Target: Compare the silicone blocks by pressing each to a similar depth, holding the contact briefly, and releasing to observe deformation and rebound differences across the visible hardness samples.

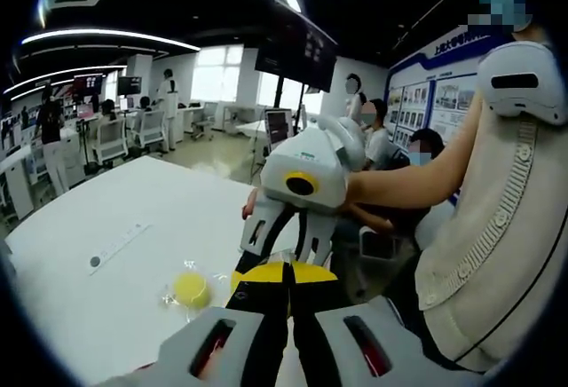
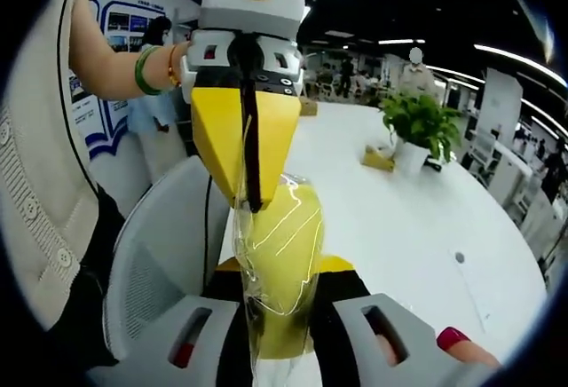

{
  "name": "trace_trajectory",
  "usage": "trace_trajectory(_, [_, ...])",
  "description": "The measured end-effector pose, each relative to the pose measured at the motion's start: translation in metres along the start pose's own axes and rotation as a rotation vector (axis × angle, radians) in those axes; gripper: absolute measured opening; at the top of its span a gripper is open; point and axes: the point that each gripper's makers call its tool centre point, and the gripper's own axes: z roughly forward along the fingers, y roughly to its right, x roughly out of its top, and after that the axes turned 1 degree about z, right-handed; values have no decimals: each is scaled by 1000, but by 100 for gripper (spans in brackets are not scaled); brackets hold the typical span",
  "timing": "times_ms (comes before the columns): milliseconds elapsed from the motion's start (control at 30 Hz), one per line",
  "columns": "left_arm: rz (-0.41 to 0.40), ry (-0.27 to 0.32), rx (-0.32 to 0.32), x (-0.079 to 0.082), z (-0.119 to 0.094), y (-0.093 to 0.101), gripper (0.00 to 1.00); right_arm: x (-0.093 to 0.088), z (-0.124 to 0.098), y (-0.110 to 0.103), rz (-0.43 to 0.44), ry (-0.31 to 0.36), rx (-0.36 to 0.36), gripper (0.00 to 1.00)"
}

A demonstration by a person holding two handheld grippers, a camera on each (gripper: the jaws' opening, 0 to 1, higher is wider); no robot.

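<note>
Table [image 1: 177, 209], white and long, carrying the loose items in both views. Person [image 1: 497, 254] in a beige buttoned vest at the table's near edge. White mesh chair [image 2: 169, 254] just beside that edge, seen in the right gripper view.

Left gripper [image 1: 286, 273]: yellow jaws pressed together with only a dark seam between them. In the right gripper view it comes in from the top, its tips touching the upper end of the silicone block; whether they pinch the film cannot be told.

Right gripper [image 2: 286, 285]: jaws clenched on either side of the silicone block [image 2: 288, 245], grasping it at its lower part. In the left gripper view its white body enters from the right, with its jaws meeting the left gripper's tips.

The silicone block is yellow, wrapped in clear film, and held upright in the air over the near table edge, between the two grippers and clear of the table top.

Potted plant [image 2: 417, 125], green in a white pot, near the far side of the table; a small yellow item [image 2: 377, 158] lies just beside the pot.

Round yellow sample [image 1: 191, 289] in clear wrap, lying on the table near its near edge, apart from both grippers.

White strip [image 1: 115, 247], flat on the table, beyond the round sample.

Green bracelet [image 2: 146, 69] on the wrist of the hand carrying the left gripper.

Fingertip with a red nail [image 2: 453, 338] on the right gripper's handle.
</note>
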Motion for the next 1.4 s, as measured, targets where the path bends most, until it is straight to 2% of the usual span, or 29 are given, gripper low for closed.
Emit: trace_trajectory(1400, [-47, 11, 27, -6, -2, -8, 0, -6, 4, 4, 33, -16, -4, 29])
